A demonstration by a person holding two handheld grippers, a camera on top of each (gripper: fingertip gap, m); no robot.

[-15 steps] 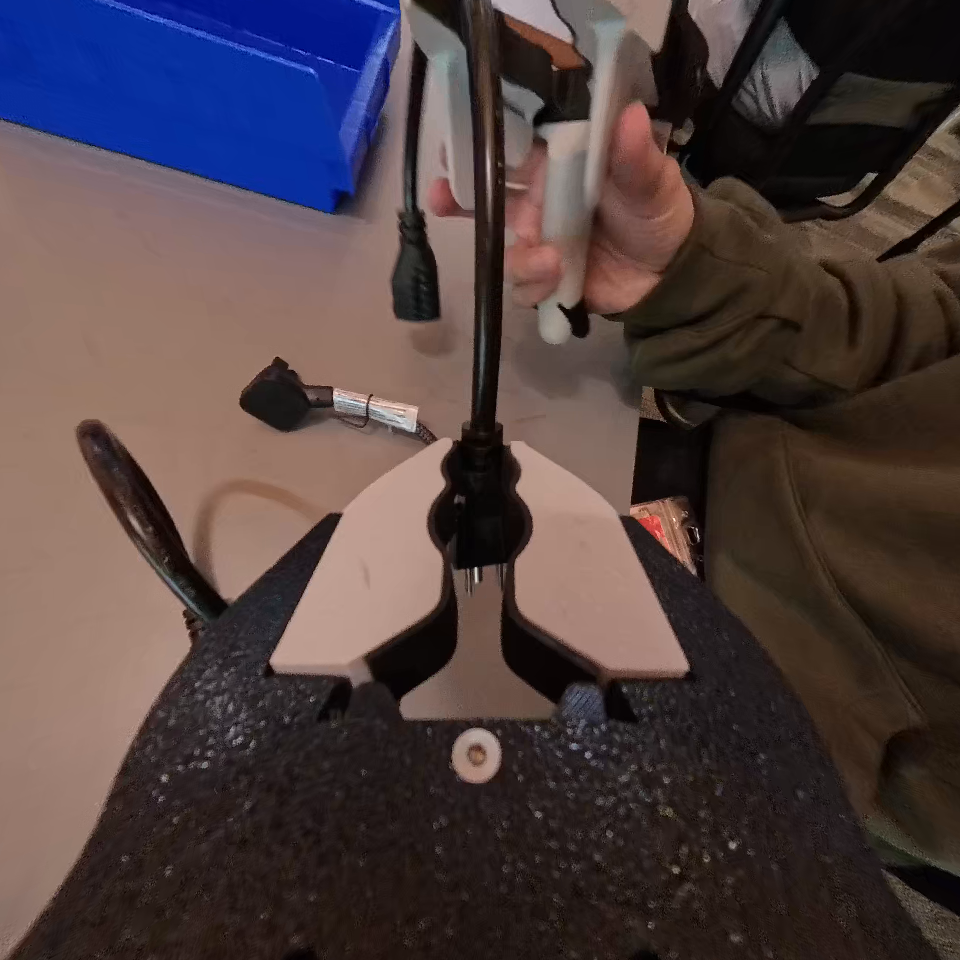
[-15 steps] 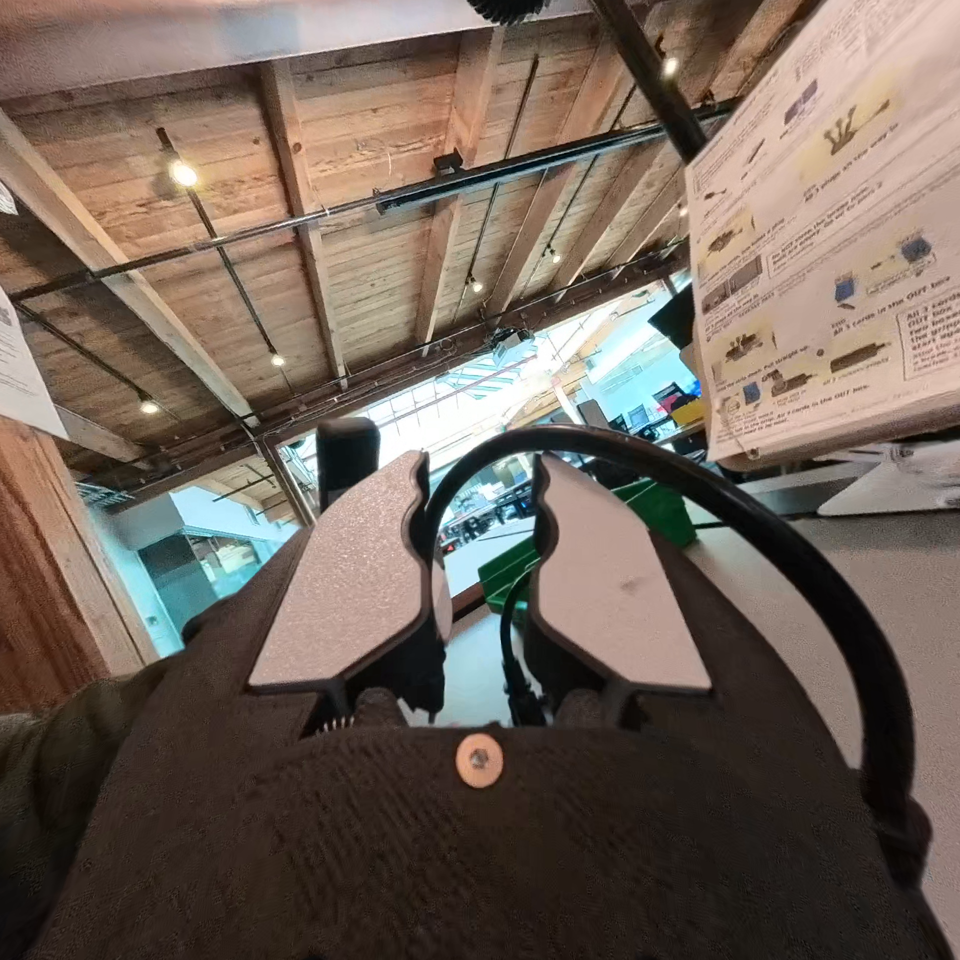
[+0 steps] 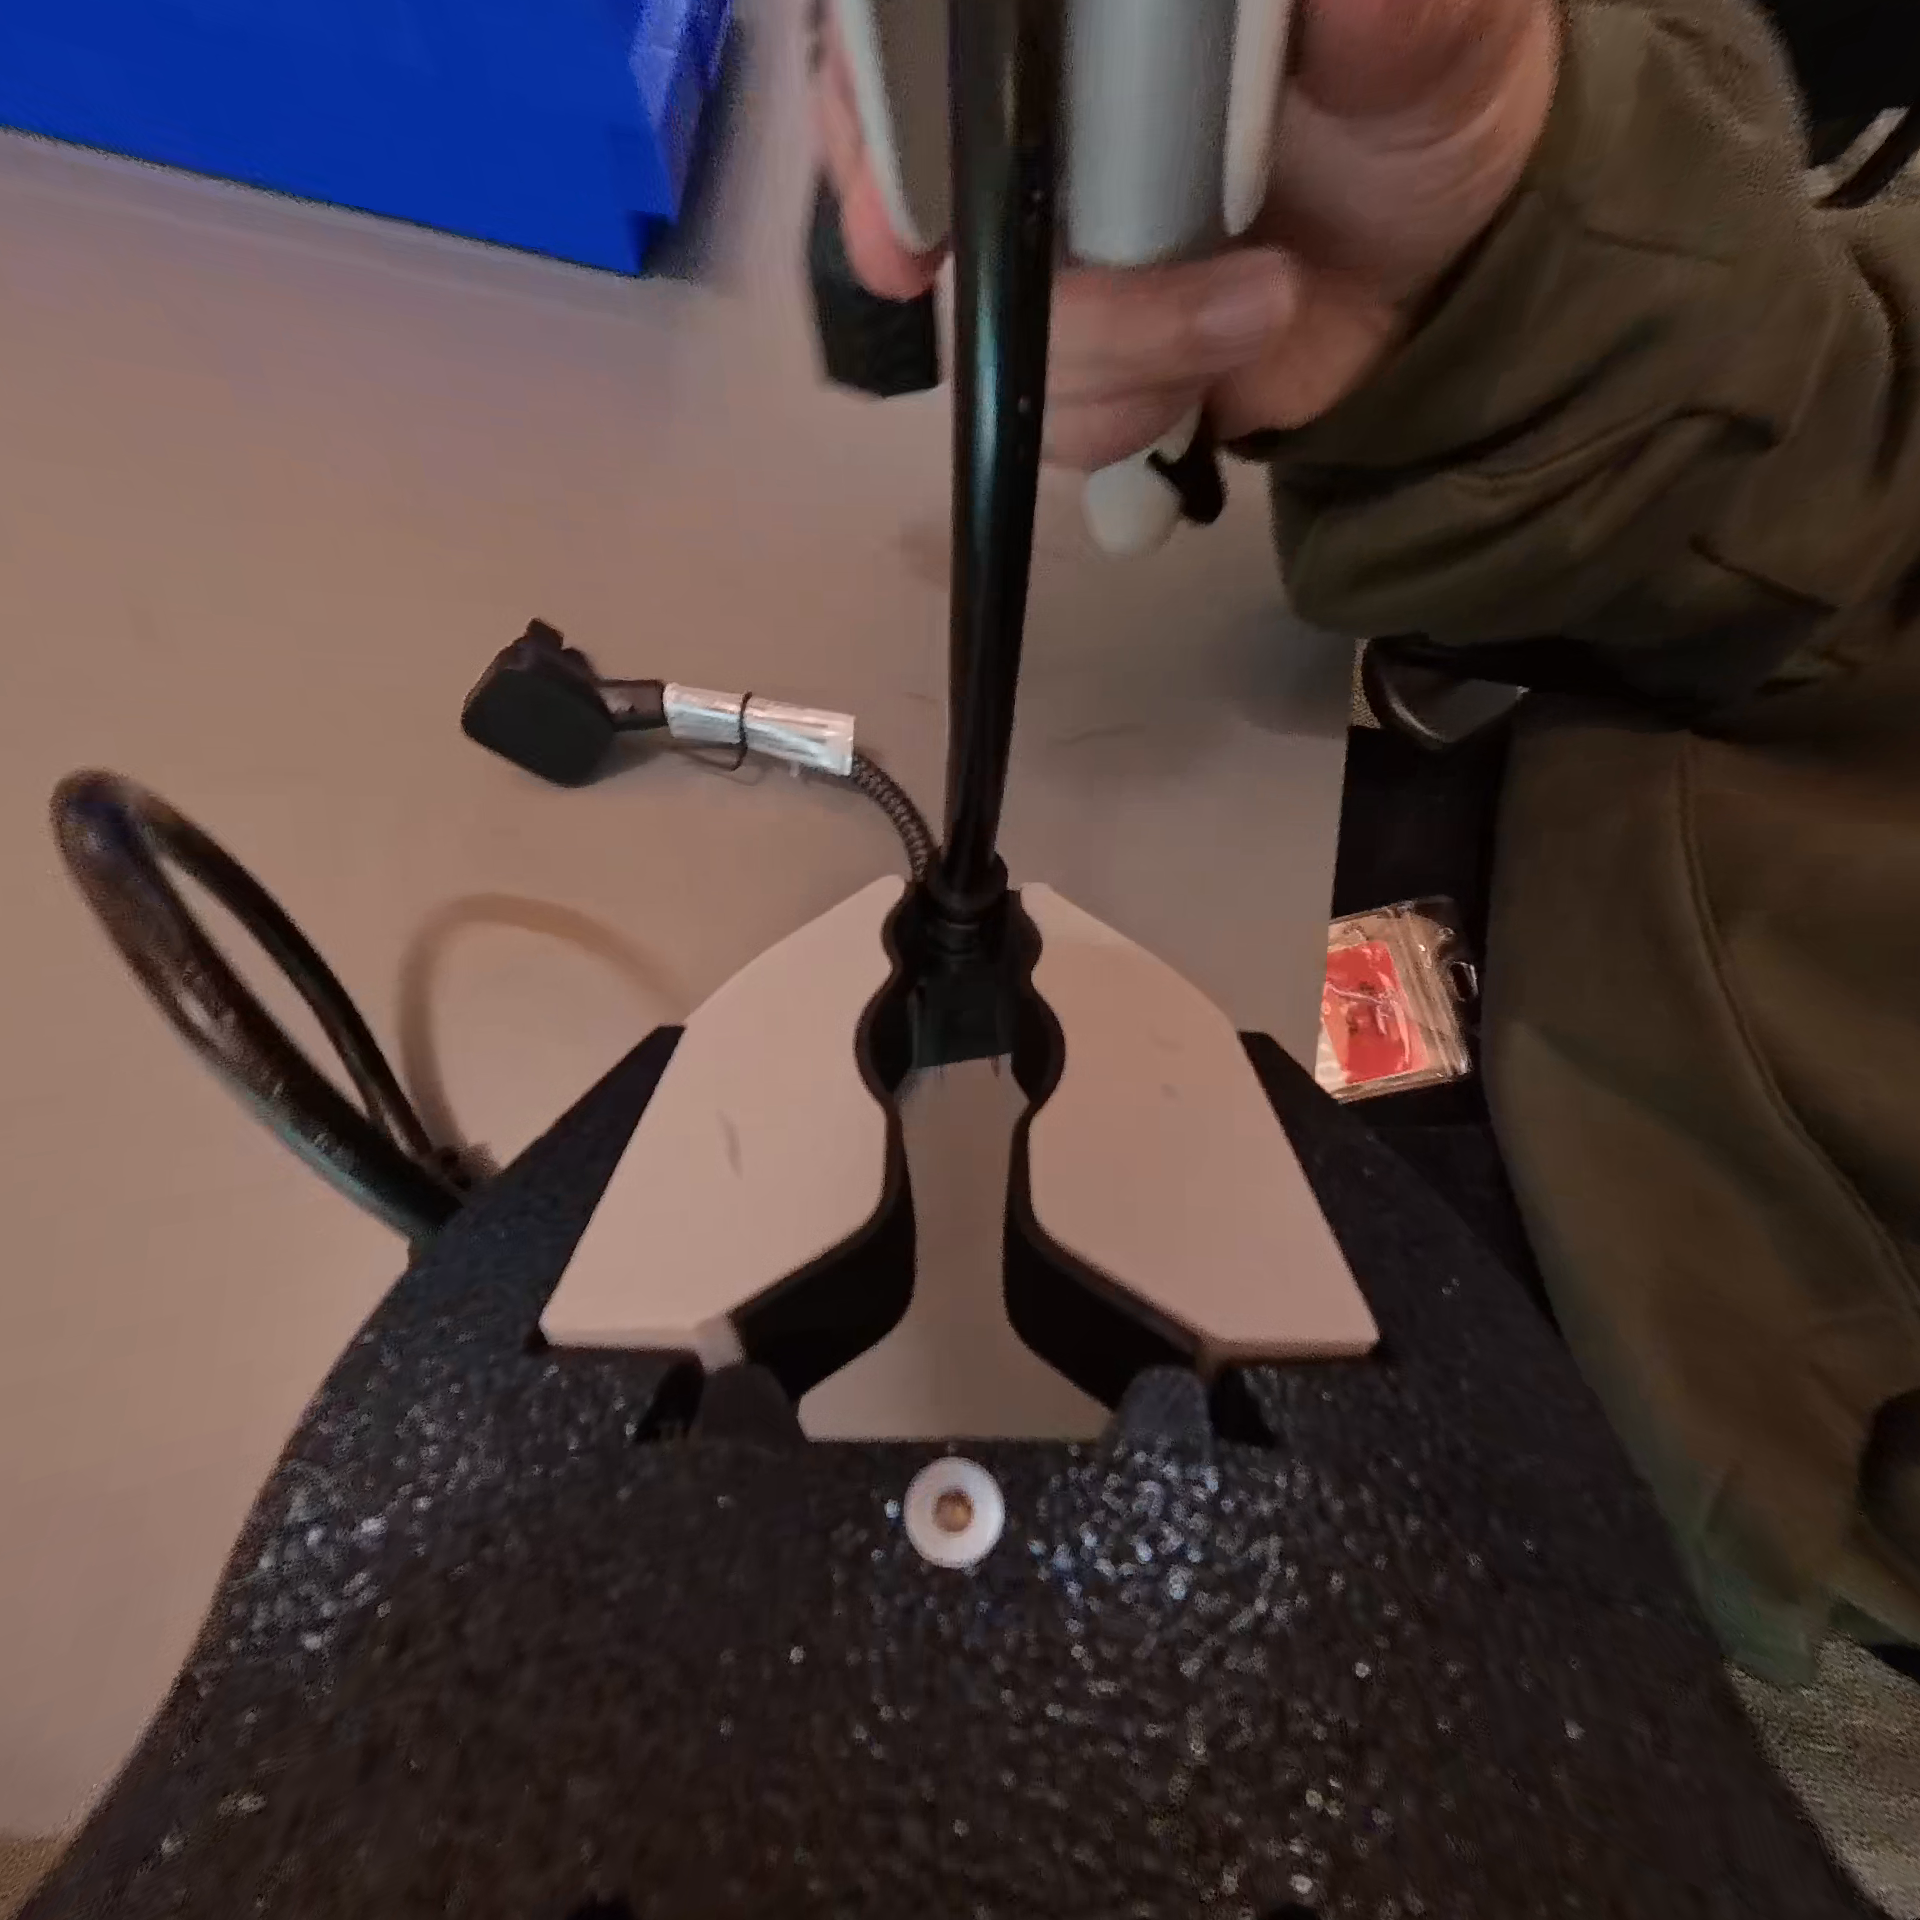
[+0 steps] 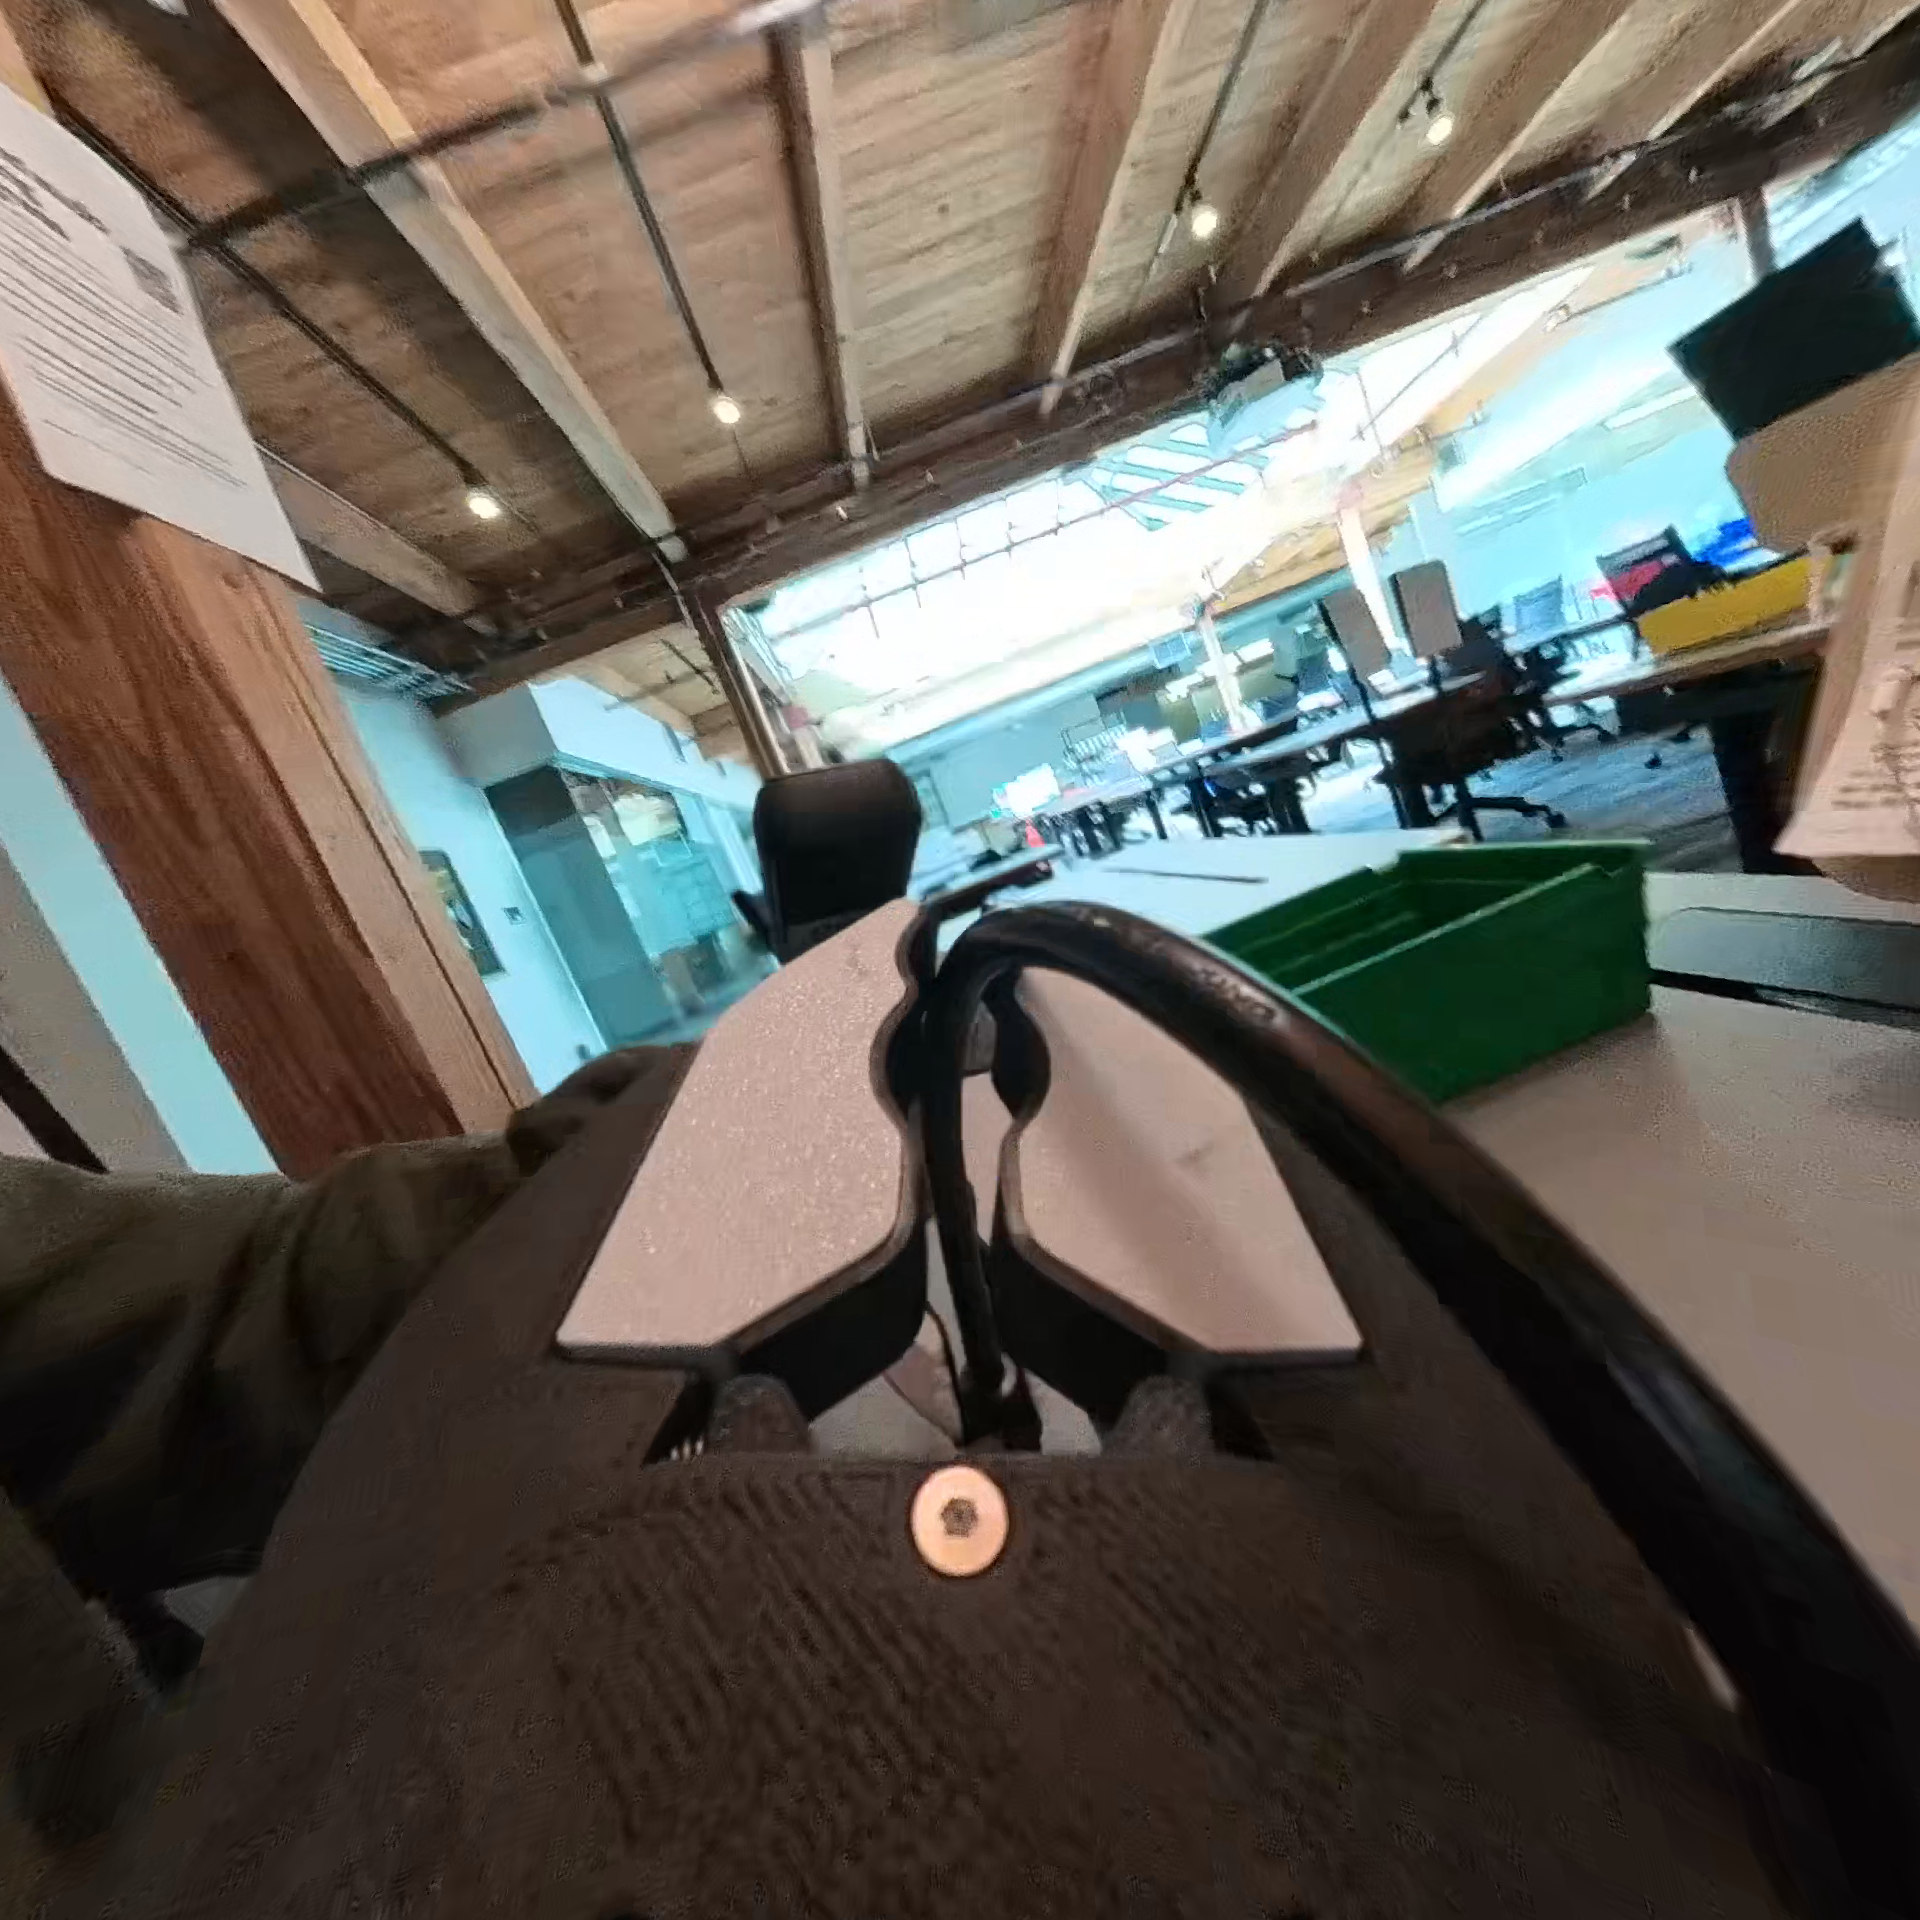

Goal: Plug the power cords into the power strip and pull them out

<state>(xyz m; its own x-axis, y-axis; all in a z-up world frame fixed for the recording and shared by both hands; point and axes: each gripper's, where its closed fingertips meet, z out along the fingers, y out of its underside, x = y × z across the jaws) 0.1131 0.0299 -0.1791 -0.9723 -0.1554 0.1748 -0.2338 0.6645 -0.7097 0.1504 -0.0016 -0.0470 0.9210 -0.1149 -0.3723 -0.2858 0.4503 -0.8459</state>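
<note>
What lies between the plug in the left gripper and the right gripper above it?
In the left wrist view, only the black cord spans it, running from the plug in the left gripper up into the right gripper.

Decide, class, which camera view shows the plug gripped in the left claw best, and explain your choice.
The left wrist view. There the black plug sits clamped between the left claw fingertips, its cord rising toward the right claw. The right wrist view shows only black cord looping through the right claw, no plug.
</note>
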